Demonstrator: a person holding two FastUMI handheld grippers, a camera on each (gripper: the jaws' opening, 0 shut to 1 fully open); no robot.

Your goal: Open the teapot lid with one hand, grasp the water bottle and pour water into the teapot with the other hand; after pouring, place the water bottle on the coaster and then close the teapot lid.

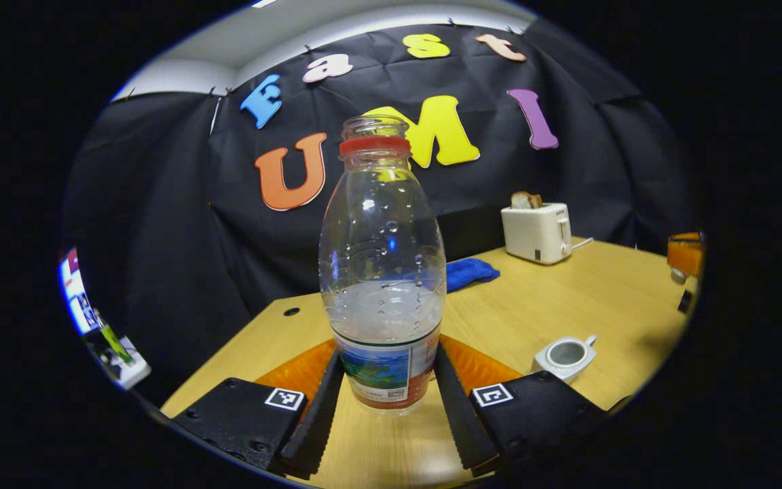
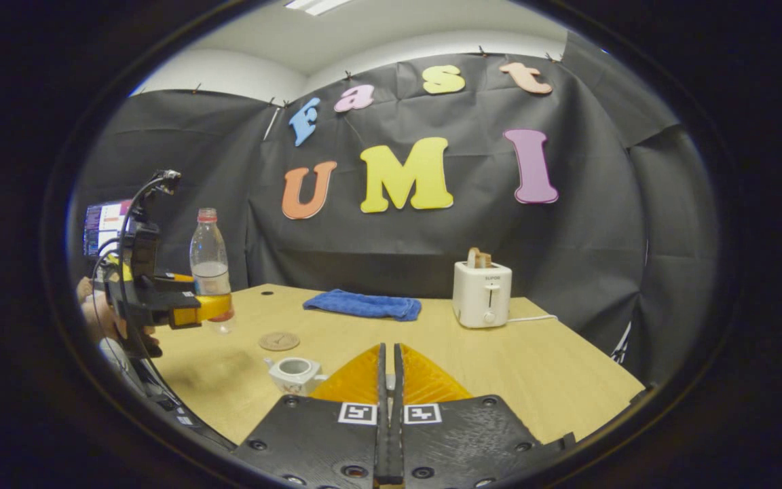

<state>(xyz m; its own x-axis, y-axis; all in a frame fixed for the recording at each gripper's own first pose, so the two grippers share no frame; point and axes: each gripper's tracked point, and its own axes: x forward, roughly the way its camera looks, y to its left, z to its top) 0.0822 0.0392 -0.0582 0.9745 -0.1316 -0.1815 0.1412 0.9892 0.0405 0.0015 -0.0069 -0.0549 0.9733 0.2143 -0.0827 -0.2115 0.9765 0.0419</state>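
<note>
A clear water bottle [image 1: 383,272], uncapped with a red neck ring and about a third full, stands upright between the fingers of my left gripper [image 1: 389,358], which press on its labelled lower part. In the right gripper view the same bottle [image 2: 209,261] is at the table's left edge, its base at or just above the wood, in the left gripper [image 2: 194,309]. The white teapot [image 1: 563,356] sits open on the table, also seen as teapot [image 2: 294,373] just left of my right gripper [image 2: 389,353], whose fingers are closed together. A small pale piece, apparently the lid [image 1: 677,275], hangs under the right gripper [image 1: 685,252]. A round coaster [image 2: 279,341] lies between bottle and teapot.
A white toaster [image 2: 481,293] with bread stands at the back right of the wooden table [image 2: 554,367], its cord trailing right. A blue cloth [image 2: 364,304] lies at the back middle. A hand [image 2: 96,319] and a screen are at the far left.
</note>
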